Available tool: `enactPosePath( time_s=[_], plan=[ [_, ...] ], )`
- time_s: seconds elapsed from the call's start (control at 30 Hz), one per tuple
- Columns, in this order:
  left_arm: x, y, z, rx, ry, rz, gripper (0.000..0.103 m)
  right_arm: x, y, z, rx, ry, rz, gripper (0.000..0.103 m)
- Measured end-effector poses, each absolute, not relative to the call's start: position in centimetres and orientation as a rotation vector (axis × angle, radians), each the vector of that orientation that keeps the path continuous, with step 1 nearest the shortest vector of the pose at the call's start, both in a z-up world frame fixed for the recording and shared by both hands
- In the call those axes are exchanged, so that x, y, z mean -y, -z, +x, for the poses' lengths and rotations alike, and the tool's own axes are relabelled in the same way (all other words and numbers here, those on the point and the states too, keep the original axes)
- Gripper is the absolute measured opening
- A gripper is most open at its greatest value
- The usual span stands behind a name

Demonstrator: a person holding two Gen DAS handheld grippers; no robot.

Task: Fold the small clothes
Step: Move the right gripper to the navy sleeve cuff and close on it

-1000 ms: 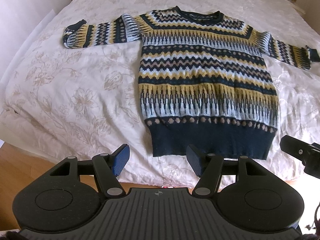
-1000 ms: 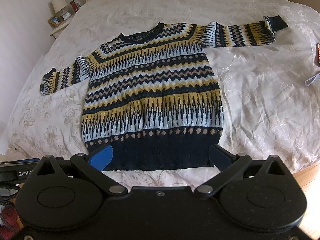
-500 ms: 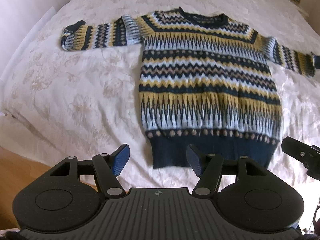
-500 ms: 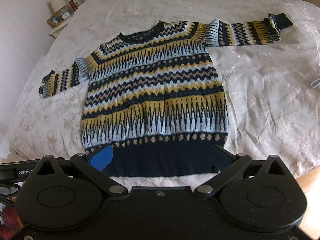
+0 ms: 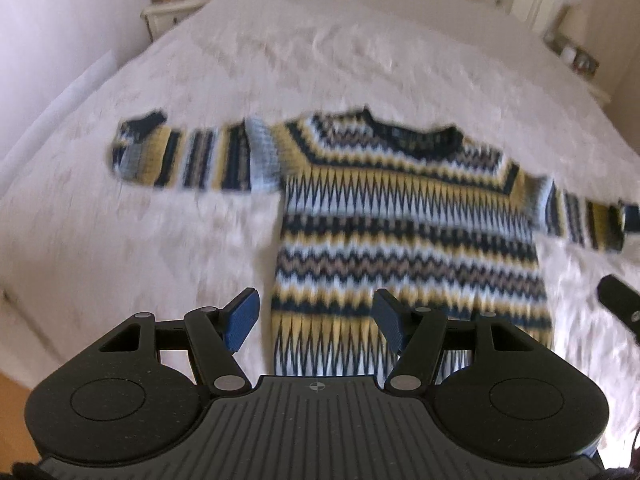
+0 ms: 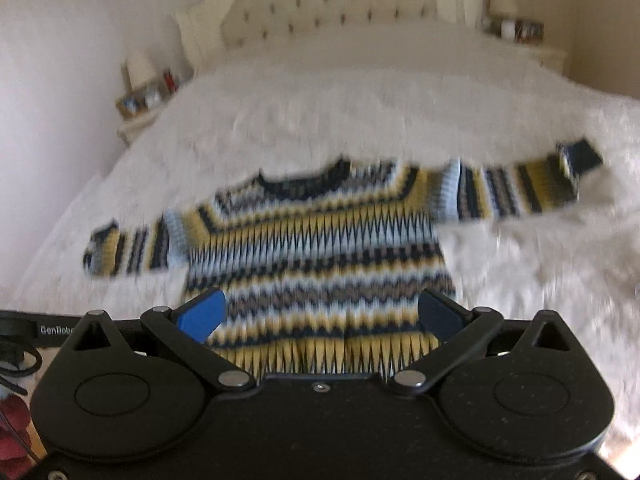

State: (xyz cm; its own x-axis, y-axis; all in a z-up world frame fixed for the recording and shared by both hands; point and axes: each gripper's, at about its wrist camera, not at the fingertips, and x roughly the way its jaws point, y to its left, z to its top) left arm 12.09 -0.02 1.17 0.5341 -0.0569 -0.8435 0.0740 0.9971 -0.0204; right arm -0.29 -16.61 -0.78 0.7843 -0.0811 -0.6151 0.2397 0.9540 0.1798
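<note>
A knitted sweater (image 5: 408, 232) in navy, yellow and light-blue zigzag stripes lies flat, face up, on a white bed, sleeves spread out to both sides. It also shows in the right wrist view (image 6: 316, 256). My left gripper (image 5: 316, 324) is open and empty, over the sweater's lower left part. My right gripper (image 6: 320, 316) is open and empty, over the sweater's lower body. The sweater's hem is hidden behind both grippers. Both views are motion-blurred.
The white floral bedspread (image 5: 140, 240) extends around the sweater. A tufted headboard (image 6: 340, 4) stands at the far end. Nightstands with small items flank the bed (image 5: 176, 4) (image 6: 520, 40). The other gripper's tip shows at the right (image 5: 620, 308).
Both grippers have moved forward over the bed and tilted up; the sweater's hem has dropped behind them and the headboard has come into view. Both stay open.
</note>
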Motion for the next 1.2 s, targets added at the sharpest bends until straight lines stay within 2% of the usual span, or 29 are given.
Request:
enactPosePath(
  time_s=[0.2,0.47,0.8,1.0,1.2],
  plan=[
    [0.6,-1.8,14.7,-0.894,0.143,0.036,0.061,16.8,-0.8,1.7,-0.466,0.208,0.198,0.102],
    [1.4,-0.9,16.8,-0.864,0.286,0.036,0.062,17.9,-1.0,4.6,-0.372,0.225,0.291,0.102],
    [3.5,0.9,20.0,-0.944,0.253,0.056,0.061,22.1,0.5,7.4,-0.55,0.286,0.296,0.102],
    [5.3,1.4,20.5,-0.997,0.218,0.033,0.061,28.4,2.5,9.0,-0.686,0.222,0.4,0.102],
    [7.6,2.4,19.9,-1.067,0.127,-0.017,0.061,35.6,4.4,11.2,-0.758,0.241,0.37,0.102]
  ],
)
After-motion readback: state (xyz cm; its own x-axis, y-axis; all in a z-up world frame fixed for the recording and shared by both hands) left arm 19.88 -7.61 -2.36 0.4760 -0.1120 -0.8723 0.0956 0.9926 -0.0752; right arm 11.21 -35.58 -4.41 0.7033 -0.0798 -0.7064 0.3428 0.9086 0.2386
